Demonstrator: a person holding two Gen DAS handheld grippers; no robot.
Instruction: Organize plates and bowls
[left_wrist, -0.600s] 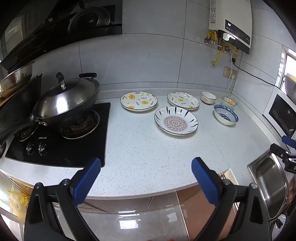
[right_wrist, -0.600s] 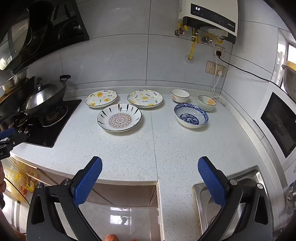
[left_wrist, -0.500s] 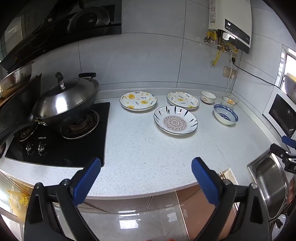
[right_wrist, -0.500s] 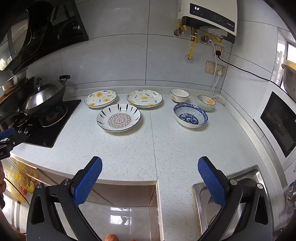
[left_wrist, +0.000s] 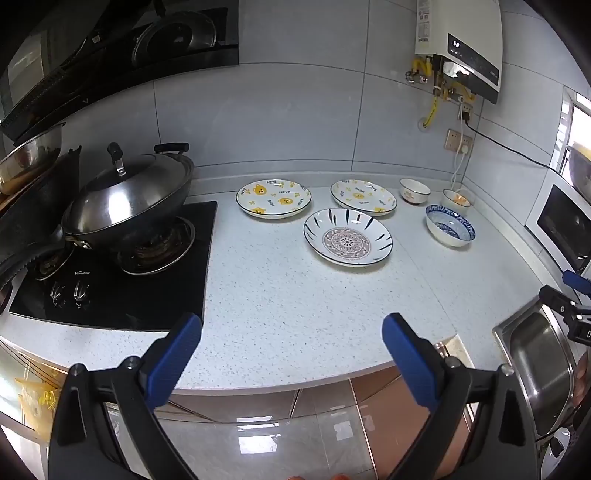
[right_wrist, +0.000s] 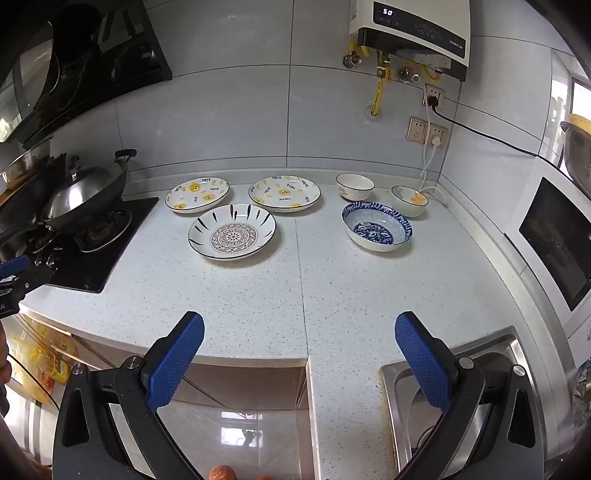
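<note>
Blue textured pads stand spread wide on both the left hand-held gripper (left_wrist: 291, 338) and the right hand-held gripper (right_wrist: 299, 334) — each empty, touching nothing, over the near edge of the speckled bench (right_wrist: 332, 288). Far back sit glossy round plates (right_wrist: 232, 230) (three) and, right, bowls (right_wrist: 376, 230).

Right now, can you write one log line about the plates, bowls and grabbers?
left gripper: open, empty | right gripper: open, empty | plates: three, unstacked on counter | bowls: three, apart | step: not started
</note>
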